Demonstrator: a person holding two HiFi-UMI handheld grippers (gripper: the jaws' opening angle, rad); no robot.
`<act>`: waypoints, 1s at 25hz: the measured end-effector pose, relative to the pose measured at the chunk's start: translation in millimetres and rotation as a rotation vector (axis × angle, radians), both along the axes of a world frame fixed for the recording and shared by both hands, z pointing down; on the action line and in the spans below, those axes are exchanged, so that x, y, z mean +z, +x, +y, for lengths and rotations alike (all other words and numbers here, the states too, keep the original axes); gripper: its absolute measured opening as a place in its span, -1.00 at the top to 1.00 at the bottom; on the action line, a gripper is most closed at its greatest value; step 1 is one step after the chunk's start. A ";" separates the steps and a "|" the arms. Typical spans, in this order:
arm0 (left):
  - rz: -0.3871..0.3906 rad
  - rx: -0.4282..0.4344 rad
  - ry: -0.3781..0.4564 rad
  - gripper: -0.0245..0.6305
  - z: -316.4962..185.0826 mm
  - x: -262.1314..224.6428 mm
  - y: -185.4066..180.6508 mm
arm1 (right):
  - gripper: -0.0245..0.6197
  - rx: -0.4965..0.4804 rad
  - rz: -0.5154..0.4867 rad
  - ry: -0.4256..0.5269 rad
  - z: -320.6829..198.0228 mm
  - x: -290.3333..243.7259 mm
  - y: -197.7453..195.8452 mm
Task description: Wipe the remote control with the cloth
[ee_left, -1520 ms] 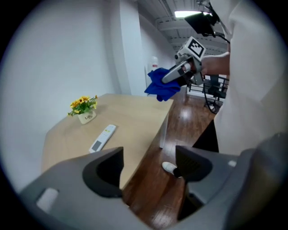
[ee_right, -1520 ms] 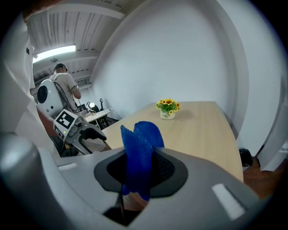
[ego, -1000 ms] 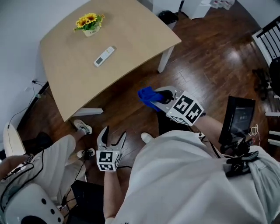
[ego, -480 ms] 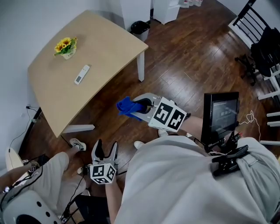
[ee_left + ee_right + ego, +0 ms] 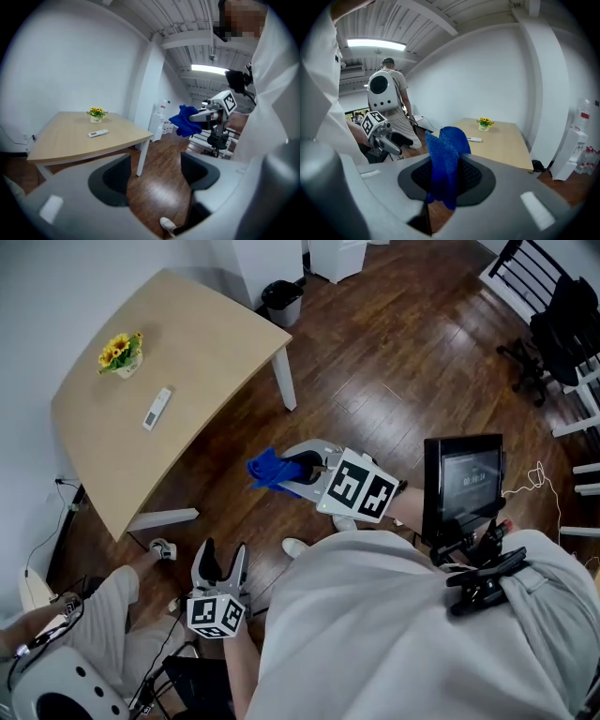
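Presently, the remote control lies flat on the counter, toward the edge that runs along the wall. It is near a pot of yellow flowers but not touching it. Both grippers are held above the wooden floor, well apart from the counter's near edge.

The right gripper has its fingers closed on the blue cloth. The cloth is bunched between them, part standing up past the fingertips and part hanging below.

The left gripper sits lower in the head view, close to the person's body. Its fingers are apart and closing, with nothing between them; only floor shows in the gap.

A black bin stands on the floor just beyond the counter's far corner. A dark screen is mounted at the person's right side. Another person stands beyond the left gripper in the right gripper view, back turned.
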State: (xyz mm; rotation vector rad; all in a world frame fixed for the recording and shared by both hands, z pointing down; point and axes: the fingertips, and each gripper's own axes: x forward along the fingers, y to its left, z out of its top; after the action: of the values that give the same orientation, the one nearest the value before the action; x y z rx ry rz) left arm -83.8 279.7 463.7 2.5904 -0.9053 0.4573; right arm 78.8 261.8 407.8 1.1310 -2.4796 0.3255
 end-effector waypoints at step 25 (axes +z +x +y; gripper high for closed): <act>-0.027 -0.003 -0.014 -0.16 5.8 23.4 -12.2 | 0.66 -0.033 0.017 -0.009 3.0 7.6 -8.2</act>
State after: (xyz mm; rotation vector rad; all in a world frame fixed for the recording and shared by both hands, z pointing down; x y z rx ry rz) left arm -96.0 285.5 487.1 2.5762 -0.9110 0.4968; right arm 70.6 264.8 415.4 1.0834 -2.4773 0.3156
